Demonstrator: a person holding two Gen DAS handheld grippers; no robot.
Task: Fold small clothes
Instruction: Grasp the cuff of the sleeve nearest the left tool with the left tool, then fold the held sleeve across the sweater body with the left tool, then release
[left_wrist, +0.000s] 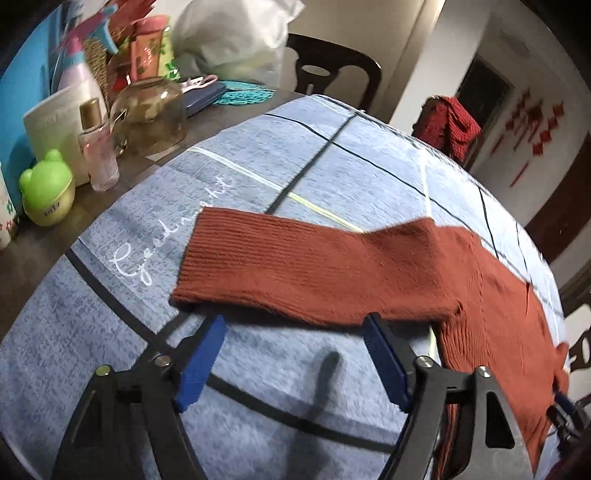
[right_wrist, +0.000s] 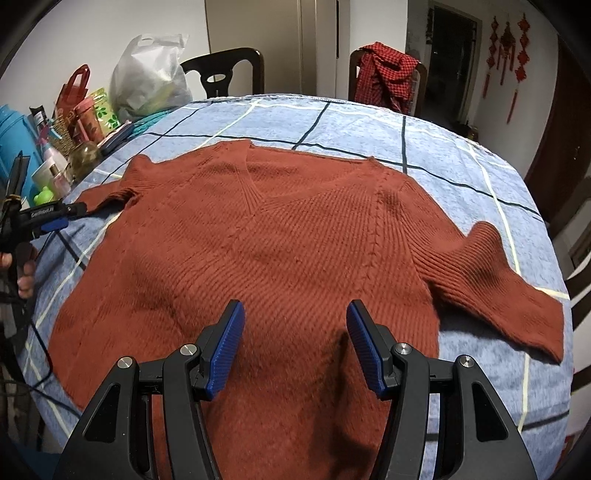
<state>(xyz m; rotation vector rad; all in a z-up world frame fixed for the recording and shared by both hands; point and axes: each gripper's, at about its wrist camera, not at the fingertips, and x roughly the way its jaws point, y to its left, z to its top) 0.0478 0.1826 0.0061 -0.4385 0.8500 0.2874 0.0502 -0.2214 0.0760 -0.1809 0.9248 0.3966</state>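
Right gripper (right_wrist: 295, 347): jaws spread, holding nothing, poised over the lower body of the sweater (right_wrist: 280, 236).
Left gripper (left_wrist: 293, 354): jaws spread, holding nothing, just short of the left sleeve (left_wrist: 295, 266) at 12 o'clock.
Sweater: rust-red knit, V-neck, laid flat and front up on the blue checked cloth (right_wrist: 369, 122), both sleeves out to the sides.
Step, by judgement: first fold not yet begun. Next move likely calls for pinching the sleeve near its cuff and carrying it across the body.
Containers, 10 o'clock of the left view: glass jar (left_wrist: 149, 110), contents unclear through blur; white plastic bag (right_wrist: 147, 81), bulging, contents not identifiable.
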